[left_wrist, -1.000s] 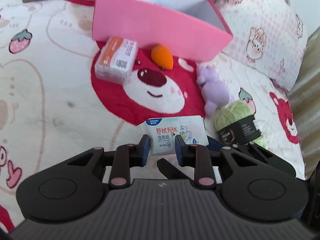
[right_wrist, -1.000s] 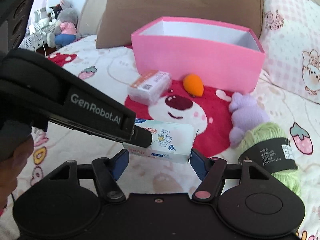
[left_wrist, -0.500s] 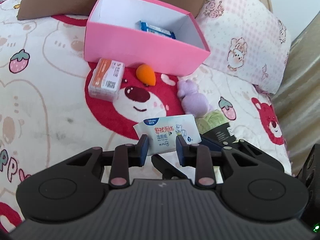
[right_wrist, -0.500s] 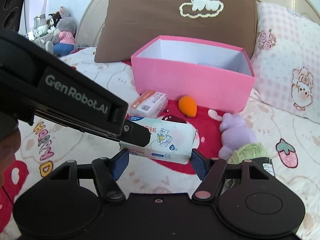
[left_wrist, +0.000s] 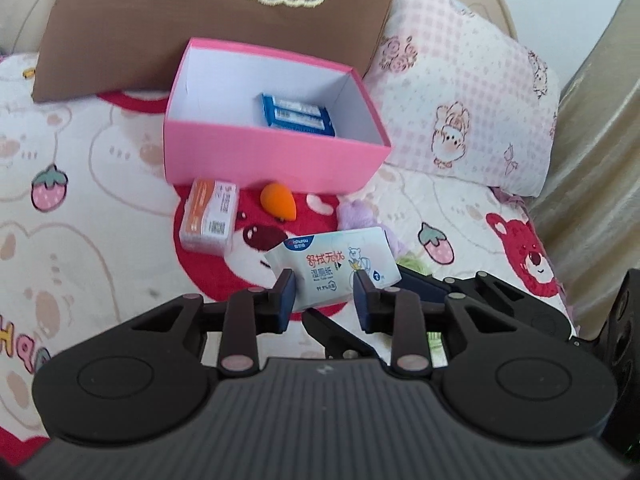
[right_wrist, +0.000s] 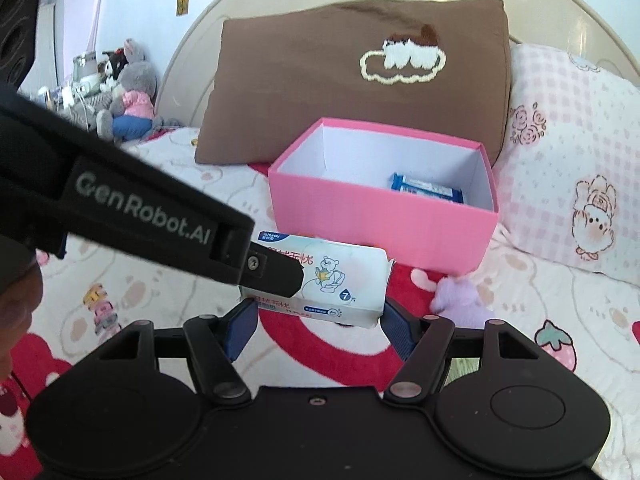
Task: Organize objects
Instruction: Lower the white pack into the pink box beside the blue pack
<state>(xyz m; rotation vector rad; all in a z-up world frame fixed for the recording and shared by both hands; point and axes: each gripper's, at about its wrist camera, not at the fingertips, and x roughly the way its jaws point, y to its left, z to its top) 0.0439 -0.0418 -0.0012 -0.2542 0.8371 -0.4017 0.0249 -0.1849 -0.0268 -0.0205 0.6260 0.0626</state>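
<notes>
Already one blue packet (left_wrist: 298, 116) lies in the pink box (left_wrist: 276, 160) at upper centre, while both grippers, left (left_wrist: 324, 296) narrow and right (right_wrist: 316, 326) wider, clamp the wipes pack (right_wrist: 340, 280) below it; a carton (left_wrist: 210, 218), sponge (left_wrist: 278, 202), plush (right_wrist: 460, 300) remain outside.

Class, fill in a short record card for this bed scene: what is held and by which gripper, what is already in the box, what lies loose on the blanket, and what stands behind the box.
held: wipes pack, off the blanket
left gripper: shut on the pack's near end
right gripper: clamps the pack across its length
box: pink, open, white inside
in box: one blue packet
loose on blanket: orange-and-white carton, orange sponge, purple plush
behind box: brown pillow
beside box: pink checked pillow
</notes>
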